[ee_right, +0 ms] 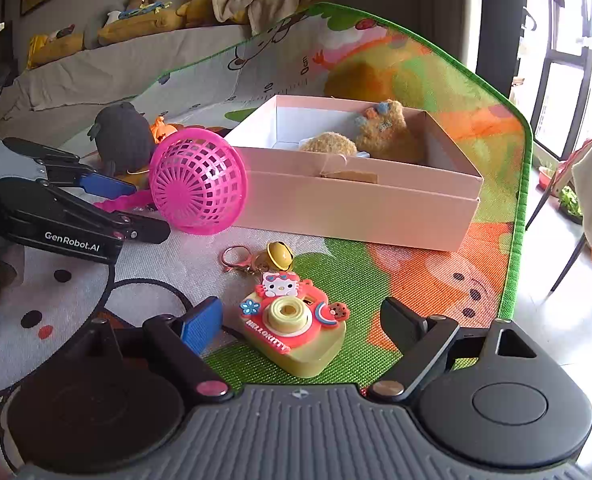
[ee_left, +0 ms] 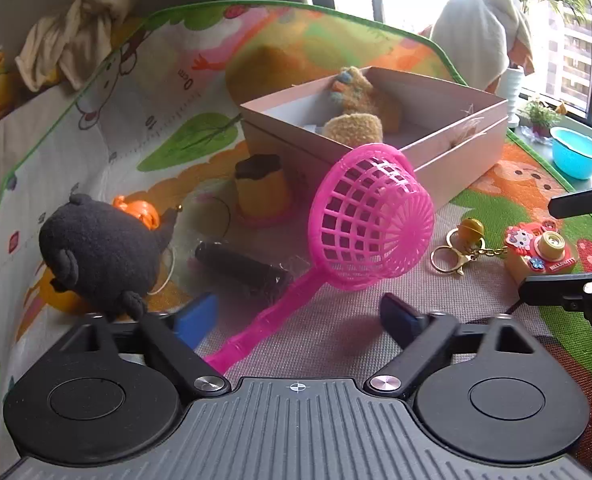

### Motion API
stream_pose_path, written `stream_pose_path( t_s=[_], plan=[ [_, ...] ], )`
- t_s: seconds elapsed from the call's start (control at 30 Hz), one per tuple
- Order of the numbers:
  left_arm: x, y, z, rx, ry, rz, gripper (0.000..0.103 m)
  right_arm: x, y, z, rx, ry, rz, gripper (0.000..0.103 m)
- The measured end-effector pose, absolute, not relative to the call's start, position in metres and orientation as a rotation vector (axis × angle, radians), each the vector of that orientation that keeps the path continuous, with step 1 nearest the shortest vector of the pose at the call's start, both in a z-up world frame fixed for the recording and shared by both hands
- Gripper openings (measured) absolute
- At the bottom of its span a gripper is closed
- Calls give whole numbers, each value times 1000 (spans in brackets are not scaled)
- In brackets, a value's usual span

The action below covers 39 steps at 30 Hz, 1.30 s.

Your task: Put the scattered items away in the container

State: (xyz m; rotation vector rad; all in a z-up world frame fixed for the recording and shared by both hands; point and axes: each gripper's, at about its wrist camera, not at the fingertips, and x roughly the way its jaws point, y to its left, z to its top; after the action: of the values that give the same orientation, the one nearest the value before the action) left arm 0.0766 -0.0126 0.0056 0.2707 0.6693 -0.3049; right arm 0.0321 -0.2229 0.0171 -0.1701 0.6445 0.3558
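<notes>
A pink box (ee_left: 448, 160) (ee_right: 356, 208) stands on the play mat with a tan plush (ee_left: 354, 128) inside. The pink net scoop (ee_left: 372, 216) (ee_right: 197, 184) lies tilted in front of it. Its handle (ee_left: 263, 320) runs between the fingers of my left gripper (ee_left: 298, 320) (ee_right: 143, 208), close to the blue left pad (ee_left: 197, 320); the jaws stand wide and do not press it. My right gripper (ee_right: 302, 320) (ee_left: 536, 244) is open on either side of a Hello Kitty camera toy (ee_right: 296, 328) (ee_left: 540, 252), apart from it. A bell keychain (ee_right: 277, 256) (ee_left: 470, 232) is chained to the toy.
A black plush (ee_left: 99, 252) (ee_right: 123, 136), an orange toy (ee_left: 139, 208), a pudding toy (ee_left: 261, 188) and a dark wrapped cylinder (ee_left: 239, 266) lie left of the scoop. A blue bowl (ee_left: 576, 152) sits beyond the mat's green edge (ee_right: 520, 200). A chair leg (ee_right: 568, 264) stands on the floor at right.
</notes>
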Motion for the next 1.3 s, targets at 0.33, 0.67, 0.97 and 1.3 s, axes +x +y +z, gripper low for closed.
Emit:
stream_pose_path(
  t_s=[0.33, 0.67, 0.97, 1.3],
  plan=[
    [79, 0, 15, 88, 727, -366, 40, 33, -223, 17, -162, 646, 359, 87],
    [57, 2, 17, 17, 763, -415, 38, 23, -190, 37, -340, 557, 501, 85],
    [62, 26, 15, -72, 747, -425, 43, 64, -144, 29, -473, 668, 625, 54],
    [46, 30, 16, -55, 749, -514, 49, 58, -163, 80, -260, 717, 730, 52]
  ],
)
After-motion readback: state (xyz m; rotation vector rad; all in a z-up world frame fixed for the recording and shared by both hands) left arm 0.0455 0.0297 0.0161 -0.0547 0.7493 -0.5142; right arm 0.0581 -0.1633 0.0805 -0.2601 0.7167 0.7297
